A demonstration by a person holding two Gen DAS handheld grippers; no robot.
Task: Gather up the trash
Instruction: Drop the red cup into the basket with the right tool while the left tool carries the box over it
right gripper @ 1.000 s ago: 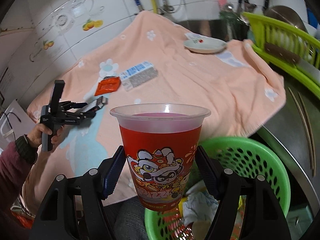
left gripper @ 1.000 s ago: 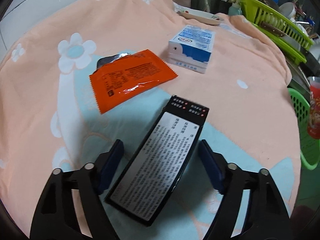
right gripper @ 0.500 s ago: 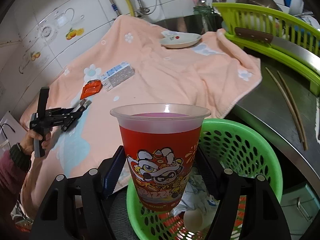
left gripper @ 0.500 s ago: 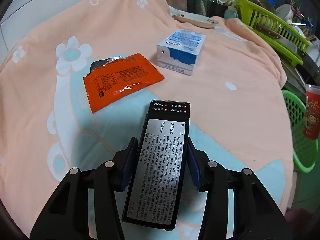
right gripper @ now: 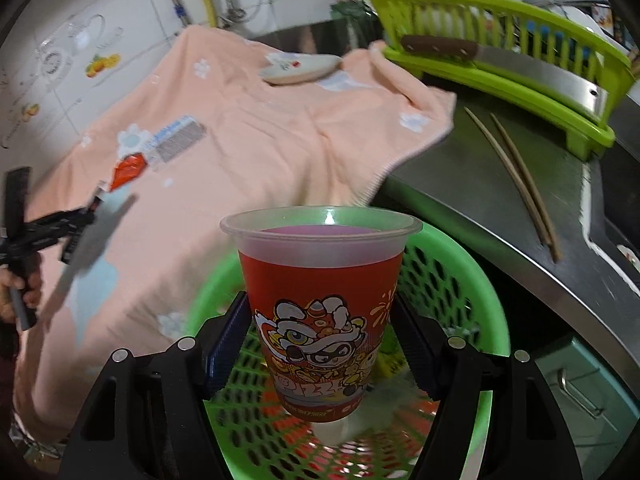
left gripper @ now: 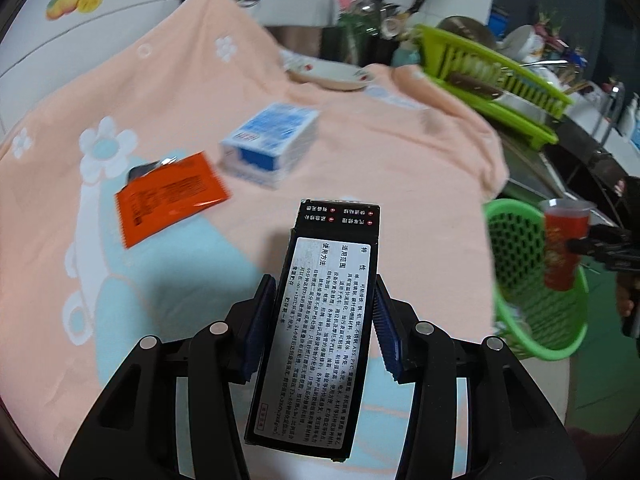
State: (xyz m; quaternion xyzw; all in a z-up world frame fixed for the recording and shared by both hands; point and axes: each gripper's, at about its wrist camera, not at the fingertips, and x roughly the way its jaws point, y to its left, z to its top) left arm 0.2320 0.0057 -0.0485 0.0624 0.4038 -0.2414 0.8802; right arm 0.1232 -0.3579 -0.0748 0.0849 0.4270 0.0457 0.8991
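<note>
My left gripper is shut on a long black box with a printed label and holds it lifted above the peach towel. An orange packet and a blue-white carton lie on the towel ahead. My right gripper is shut on a red plastic cup with a cartoon lion, held upright over the green basket. The cup and the basket also show at the right of the left wrist view.
A small plate sits at the towel's far end. A lime dish rack holding a cleaver stands at the back right. Two chopsticks lie on the steel counter. Trash lies in the basket under the cup.
My left gripper closed on the black box and lifted it off the towel. My right gripper carried the cup over the green basket.
</note>
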